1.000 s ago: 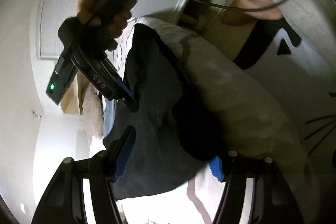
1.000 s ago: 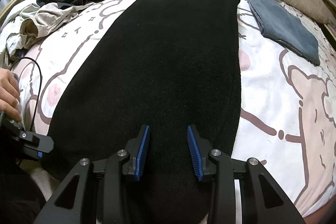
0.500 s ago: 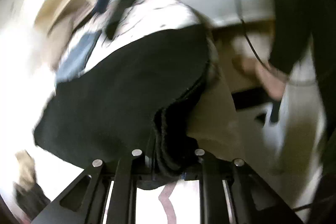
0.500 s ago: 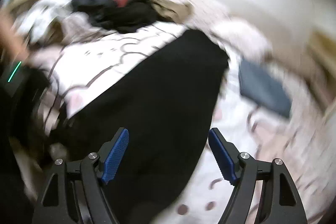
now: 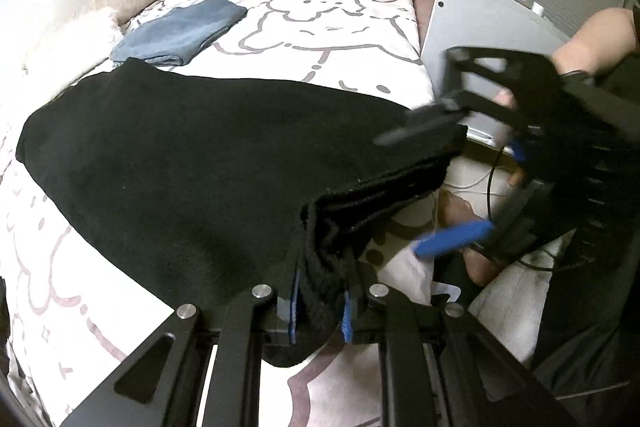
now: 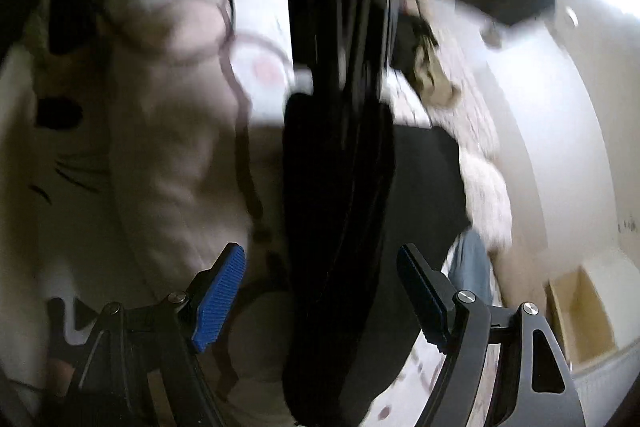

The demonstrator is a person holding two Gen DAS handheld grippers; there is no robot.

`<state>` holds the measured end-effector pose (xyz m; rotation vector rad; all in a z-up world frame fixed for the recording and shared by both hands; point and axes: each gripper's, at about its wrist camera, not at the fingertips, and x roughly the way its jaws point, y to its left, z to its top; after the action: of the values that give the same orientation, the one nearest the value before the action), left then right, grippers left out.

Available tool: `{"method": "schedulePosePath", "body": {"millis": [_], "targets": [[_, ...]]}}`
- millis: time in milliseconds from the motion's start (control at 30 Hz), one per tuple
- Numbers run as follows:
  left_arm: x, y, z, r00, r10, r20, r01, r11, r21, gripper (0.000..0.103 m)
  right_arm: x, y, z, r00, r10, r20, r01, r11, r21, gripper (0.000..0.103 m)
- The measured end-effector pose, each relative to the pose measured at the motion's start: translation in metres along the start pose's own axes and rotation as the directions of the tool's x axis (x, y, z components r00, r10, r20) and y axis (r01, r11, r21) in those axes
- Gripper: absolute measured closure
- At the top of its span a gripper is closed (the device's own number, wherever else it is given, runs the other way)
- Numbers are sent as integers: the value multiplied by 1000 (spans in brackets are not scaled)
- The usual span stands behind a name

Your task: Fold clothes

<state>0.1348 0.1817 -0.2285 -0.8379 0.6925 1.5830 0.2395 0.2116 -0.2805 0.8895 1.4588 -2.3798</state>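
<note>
Left wrist view: the left gripper point(image 5: 320, 301) is clamped on a corner of the black garment point(image 5: 192, 163), which stretches across the bed point(image 5: 336, 27), nearer than the blue towel point(image 5: 180, 33). Right gripper point(image 6: 320, 295) gapes wide, pads clear of the cloth hanging between them.

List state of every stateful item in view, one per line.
left gripper: shut on a bunched edge of the black garment.
right gripper: open, black cloth between the jaws, pads not pressing on it.
black garment: spread on the bed, near edge lifted and layered.
blue towel: folded, lying flat on the bed.
bed: covered with a cartoon-print sheet.
</note>
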Motion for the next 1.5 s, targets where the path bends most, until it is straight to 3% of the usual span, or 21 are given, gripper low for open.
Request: {"method": "schedulePosePath", "body": {"millis": [167, 233, 300, 400, 467, 567, 667, 767, 900, 967, 1133, 1167, 1333, 1433, 1500], "targets": [[5, -4, -2, 1000, 26, 1, -26, 998, 51, 88, 16, -2, -18, 989, -150, -2, 149, 986, -74, 26], [9, -12, -6, 998, 63, 7, -63, 992, 111, 88, 22, -4, -21, 981, -192, -5, 190, 974, -122, 34], [12, -23, -11, 994, 105, 18, -106, 978, 182, 88, 28, -6, -21, 982, -190, -22, 185, 971, -151, 51], [17, -41, -21, 985, 169, 36, -172, 941, 292, 85, 33, 4, -19, 982, -188, -29, 176, 957, -231, 69], [21, -51, -29, 980, 195, 37, -195, 910, 366, 80, 34, 8, -19, 982, -187, -28, 174, 950, -258, 72], [29, -62, -46, 967, 251, 44, -241, 848, 472, 59, 35, 2, -23, 984, -174, -24, 163, 955, -247, 72], [34, -71, -62, 935, 333, 125, -343, 748, 568, 45, 32, 11, -28, 977, -215, 15, 209, 930, -302, 72], [39, -74, -63, 906, 385, 177, -409, 684, 605, 33, 33, 18, -31, 963, -266, 44, 264, 898, -353, 72], [46, -76, -60, 884, 414, 217, -453, 643, 617, 32, 33, 9, -26, 951, -304, 61, 307, 891, -334, 72], [51, -78, -59, 869, 426, 251, -481, 609, 631, 32, 35, 7, -25, 945, -318, 71, 323, 884, -338, 72], [52, -82, -71, 805, 450, 387, -579, 455, 677, 32, 37, 14, -42, 926, -350, 144, 378, 835, -399, 72], [51, -81, -73, 796, 451, 405, -592, 435, 678, 32, 36, 16, -47, 918, -360, 163, 395, 827, -400, 72], [43, -71, -85, 777, 436, 454, -617, 381, 689, 34, 32, 18, -63, 880, -410, 240, 471, 820, -327, 70], [40, -68, -91, 776, 422, 469, -617, 355, 702, 40, 30, 12, -66, 855, -441, 272, 508, 815, -279, 54], [39, -66, -93, 777, 416, 472, -616, 350, 706, 42, 28, 4, -65, 846, -448, 288, 518, 817, -253, 35]]}}
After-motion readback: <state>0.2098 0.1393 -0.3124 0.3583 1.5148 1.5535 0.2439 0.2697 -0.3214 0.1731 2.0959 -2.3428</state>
